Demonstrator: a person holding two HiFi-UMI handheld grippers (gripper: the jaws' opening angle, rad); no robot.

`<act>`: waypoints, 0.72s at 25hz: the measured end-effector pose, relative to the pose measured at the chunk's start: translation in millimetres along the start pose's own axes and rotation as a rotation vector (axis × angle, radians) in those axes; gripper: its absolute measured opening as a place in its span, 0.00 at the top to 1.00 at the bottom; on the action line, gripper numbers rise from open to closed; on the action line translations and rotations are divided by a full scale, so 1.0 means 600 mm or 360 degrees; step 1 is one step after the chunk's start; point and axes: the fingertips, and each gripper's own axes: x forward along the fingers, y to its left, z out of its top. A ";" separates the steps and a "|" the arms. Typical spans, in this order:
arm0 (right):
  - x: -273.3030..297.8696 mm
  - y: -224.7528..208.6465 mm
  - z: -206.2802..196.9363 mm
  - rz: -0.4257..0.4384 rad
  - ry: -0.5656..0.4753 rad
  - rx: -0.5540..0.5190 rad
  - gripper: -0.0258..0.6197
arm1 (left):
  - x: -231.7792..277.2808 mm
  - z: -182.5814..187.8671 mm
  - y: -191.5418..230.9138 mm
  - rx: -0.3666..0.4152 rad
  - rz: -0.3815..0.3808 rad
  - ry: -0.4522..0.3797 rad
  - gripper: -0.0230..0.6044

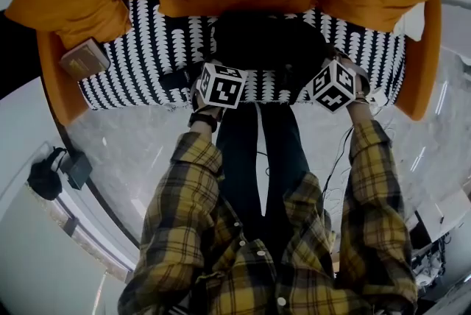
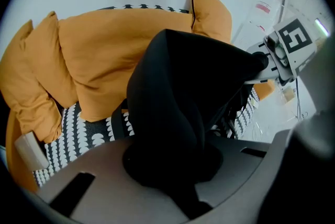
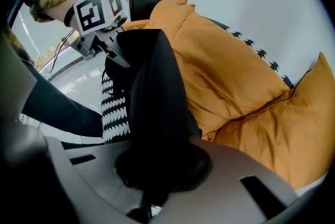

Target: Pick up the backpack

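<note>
left gripper (image 2: 170, 165) and right gripper (image 3: 157, 165) both clamp backpack (image 1: 268, 48) fabric — thin folds only. risk: folds slip under load — backpack drops.

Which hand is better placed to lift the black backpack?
Neither, I think: the left gripper and right gripper are both shut on the backpack, one at each end, so both should lift together.

The person wears a yellow-and-black plaid shirt (image 1: 184, 232) and dark trousers (image 1: 259, 151).
</note>
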 end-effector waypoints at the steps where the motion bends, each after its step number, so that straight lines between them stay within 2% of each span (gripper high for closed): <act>1: -0.003 0.003 0.000 0.0003 -0.0011 0.0030 0.93 | -0.002 0.001 -0.004 -0.0023 -0.0001 -0.0007 0.90; 12: -0.046 0.028 0.024 -0.0007 -0.0136 0.0177 0.93 | -0.062 0.000 -0.014 -0.0172 0.0056 -0.0097 0.90; 18: -0.089 0.017 0.045 -0.0062 -0.0208 0.0279 0.93 | -0.113 0.027 -0.008 -0.0235 0.0102 -0.0176 0.90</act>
